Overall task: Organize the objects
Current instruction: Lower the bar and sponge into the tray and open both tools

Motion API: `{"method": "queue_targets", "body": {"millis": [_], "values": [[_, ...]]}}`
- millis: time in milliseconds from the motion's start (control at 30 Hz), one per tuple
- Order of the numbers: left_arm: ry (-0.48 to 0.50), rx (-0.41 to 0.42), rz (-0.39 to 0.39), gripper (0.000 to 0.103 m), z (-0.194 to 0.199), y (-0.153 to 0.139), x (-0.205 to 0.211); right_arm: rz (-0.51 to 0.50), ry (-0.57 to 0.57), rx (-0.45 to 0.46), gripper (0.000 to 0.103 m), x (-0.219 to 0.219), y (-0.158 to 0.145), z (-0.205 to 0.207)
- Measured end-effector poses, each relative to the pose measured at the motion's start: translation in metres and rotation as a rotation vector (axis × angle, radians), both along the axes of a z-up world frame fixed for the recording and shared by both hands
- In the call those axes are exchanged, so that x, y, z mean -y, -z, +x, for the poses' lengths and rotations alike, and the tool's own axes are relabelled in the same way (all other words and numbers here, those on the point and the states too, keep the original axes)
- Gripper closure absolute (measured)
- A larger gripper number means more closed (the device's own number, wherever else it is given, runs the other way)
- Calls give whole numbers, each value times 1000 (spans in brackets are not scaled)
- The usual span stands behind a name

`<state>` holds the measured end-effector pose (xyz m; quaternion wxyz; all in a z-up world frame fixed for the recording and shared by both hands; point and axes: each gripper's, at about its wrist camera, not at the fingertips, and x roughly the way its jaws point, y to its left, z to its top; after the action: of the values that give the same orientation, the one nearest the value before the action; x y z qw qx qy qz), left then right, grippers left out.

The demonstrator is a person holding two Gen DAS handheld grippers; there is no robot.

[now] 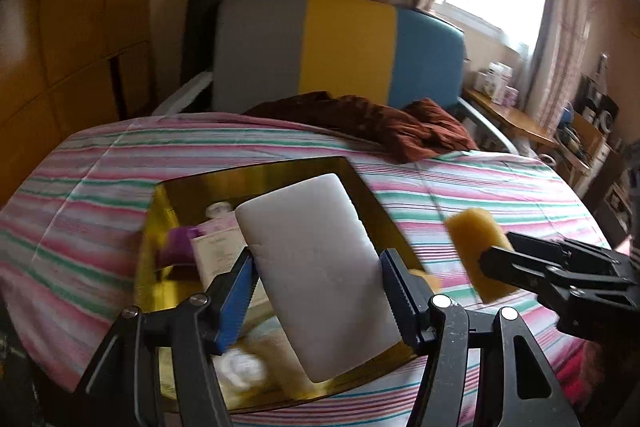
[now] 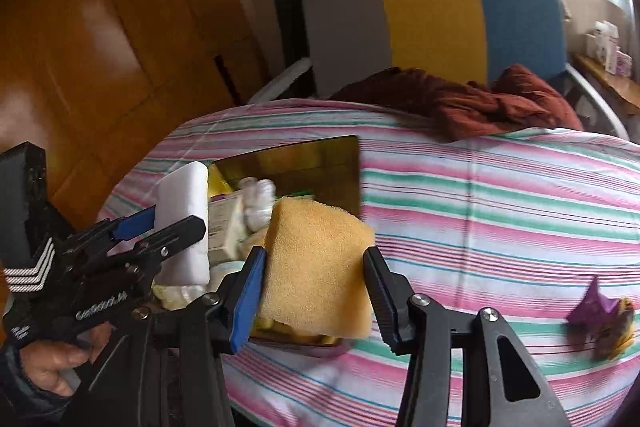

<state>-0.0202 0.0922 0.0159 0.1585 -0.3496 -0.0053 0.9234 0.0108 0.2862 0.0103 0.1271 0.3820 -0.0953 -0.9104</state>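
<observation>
My left gripper (image 1: 318, 275) is shut on a white foam block (image 1: 304, 227), held tilted above an open gold box (image 1: 240, 187) on the striped bed. The box holds a purple packet (image 1: 178, 243), a pale carton (image 1: 216, 251) and other small items. My right gripper (image 2: 314, 267) is shut on a yellow sponge (image 2: 316, 247), just right of the gold box (image 2: 320, 163) and near its front corner. The right gripper (image 1: 492, 259) with the sponge (image 1: 472, 231) shows at the right of the left wrist view. In the right wrist view, the left gripper (image 2: 176, 223) and white block (image 2: 188, 187) sit at left, a hand (image 2: 52, 359) on the handle.
A purple and yellow crumpled wrapper (image 2: 600, 319) lies on the bedspread (image 2: 500, 207) at the right. A brown cloth (image 1: 380, 123) is bunched by the grey, yellow and blue headboard (image 1: 344, 47). A wooden wardrobe (image 1: 60, 47) stands left; a cluttered desk (image 1: 508, 115) stands right under the window.
</observation>
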Motion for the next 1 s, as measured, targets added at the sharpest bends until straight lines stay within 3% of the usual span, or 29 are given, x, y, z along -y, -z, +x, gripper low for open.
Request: {"method": "queue_targets", "body": {"millis": [267, 433, 800, 1000], "values": [[-151, 43, -20, 41, 2, 19, 64, 16, -90, 15, 53, 42, 8, -12], [-189, 65, -20, 41, 4, 30, 83, 39, -91, 44, 53, 54, 17, -23], [-64, 69, -52, 41, -4, 38, 39, 77, -26, 79, 53, 44, 25, -53], [-46, 67, -61, 41, -15, 39, 25, 75, -4, 90, 53, 39, 25, -68]]}}
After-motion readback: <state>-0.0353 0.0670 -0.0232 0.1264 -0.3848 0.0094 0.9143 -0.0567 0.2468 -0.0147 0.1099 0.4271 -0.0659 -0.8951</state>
